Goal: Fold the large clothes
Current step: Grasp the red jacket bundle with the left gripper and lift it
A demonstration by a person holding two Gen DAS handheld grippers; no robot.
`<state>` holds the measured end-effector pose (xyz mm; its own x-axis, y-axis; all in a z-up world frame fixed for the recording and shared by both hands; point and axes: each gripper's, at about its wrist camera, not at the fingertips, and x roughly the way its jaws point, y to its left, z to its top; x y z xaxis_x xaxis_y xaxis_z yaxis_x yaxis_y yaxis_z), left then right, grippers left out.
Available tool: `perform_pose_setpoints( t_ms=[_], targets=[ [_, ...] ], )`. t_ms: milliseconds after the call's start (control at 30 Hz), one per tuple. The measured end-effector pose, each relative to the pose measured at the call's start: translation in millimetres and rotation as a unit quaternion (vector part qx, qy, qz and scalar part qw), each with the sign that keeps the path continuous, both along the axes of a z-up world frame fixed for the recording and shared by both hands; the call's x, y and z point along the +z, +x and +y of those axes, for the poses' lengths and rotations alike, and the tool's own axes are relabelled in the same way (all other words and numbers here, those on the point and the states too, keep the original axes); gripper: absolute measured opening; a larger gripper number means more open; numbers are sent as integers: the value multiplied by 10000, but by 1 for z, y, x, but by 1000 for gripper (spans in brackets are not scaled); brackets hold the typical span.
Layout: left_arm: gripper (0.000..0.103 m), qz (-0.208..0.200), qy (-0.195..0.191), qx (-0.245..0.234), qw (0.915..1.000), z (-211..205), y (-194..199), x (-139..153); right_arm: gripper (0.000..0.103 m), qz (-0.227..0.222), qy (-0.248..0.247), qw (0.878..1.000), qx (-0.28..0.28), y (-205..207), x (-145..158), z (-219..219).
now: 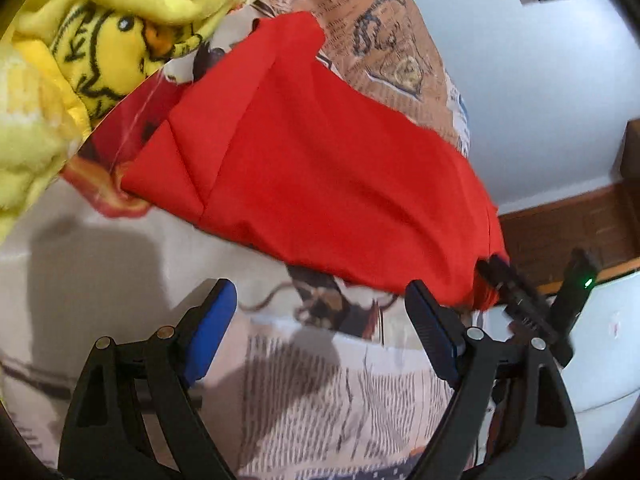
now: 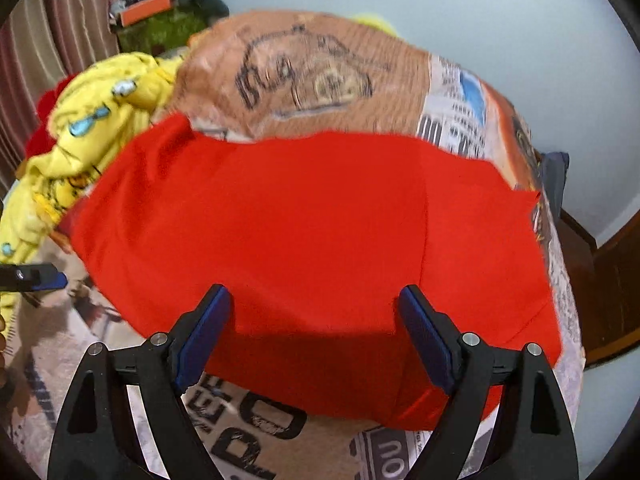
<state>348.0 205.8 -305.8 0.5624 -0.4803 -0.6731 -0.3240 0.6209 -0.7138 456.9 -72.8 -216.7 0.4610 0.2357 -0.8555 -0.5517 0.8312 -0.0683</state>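
Note:
A red garment (image 1: 304, 168) lies folded on the newspaper-print bed cover (image 1: 304, 396). It also shows in the right wrist view (image 2: 304, 232), spread wide across the cover (image 2: 248, 432). My left gripper (image 1: 320, 304) is open and empty, just short of the garment's near edge. My right gripper (image 2: 316, 304) is open, its fingers standing over the garment's near edge, holding nothing. The right gripper's tip (image 1: 516, 292) shows at the garment's right corner in the left wrist view. The left gripper's tip (image 2: 36, 276) shows at the far left of the right wrist view.
A pile of yellow duck-print clothes (image 1: 100, 40) lies at the far left of the bed, also in the right wrist view (image 2: 88, 128). A brown wooden bed frame (image 1: 568, 228) and pale wall (image 1: 520, 60) are on the right. Striped curtains (image 2: 52, 28) hang at the left.

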Motion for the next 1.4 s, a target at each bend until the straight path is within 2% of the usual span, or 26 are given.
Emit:
perform_pose_setpoints(
  t_ms=[100,233,467,567,600,633,700,767,833,900,933,1100,1200,1400],
  targets=[
    [86,-62,-412,153,9990,9,11,-15,84,169,254,9995,-53,4,-5,-9],
    [86,-74,-702,409,9967,22,28,-33,85,359,462,9982,-153,8,-6,-16],
    [86,-71,-800,661,9946,20,73,-37,85,460,540,9973,-171,13,-9,-15],
    [83,-58,-419,878,9952,16,87,-34,85,463,526,9974,-170,13,-8,-15],
    [67,-66,-237,952,9952,15,90,-32,85,470,523,9974,-173,13,-8,-15],
    [45,35,74,1017,9948,12,97,-31,85,481,520,9973,-180,14,-7,-15],
    [25,324,472,1104,9922,10,104,-33,85,525,528,9970,-190,15,-5,-16],
    [15,231,611,1203,9906,9,105,-27,85,628,550,9962,-234,15,-1,-17],
    [11,-112,976,1222,9876,5,99,-4,85,653,633,9955,-266,16,6,-17],
    [8,-419,1457,1185,9813,0,92,22,85,607,736,9950,-283,17,14,-15],
    [5,-561,1577,1182,9788,-2,89,34,85,550,764,9952,-278,18,19,-12],
    [3,-1216,1771,1292,9681,6,56,94,85,439,802,9957,-116,20,30,21],
    [3,-1306,1871,1372,9639,12,46,112,85,595,809,9949,20,17,24,46],
    [3,-1271,2243,1443,9554,14,29,126,85,1016,569,9920,494,4,-17,94]
  ],
)
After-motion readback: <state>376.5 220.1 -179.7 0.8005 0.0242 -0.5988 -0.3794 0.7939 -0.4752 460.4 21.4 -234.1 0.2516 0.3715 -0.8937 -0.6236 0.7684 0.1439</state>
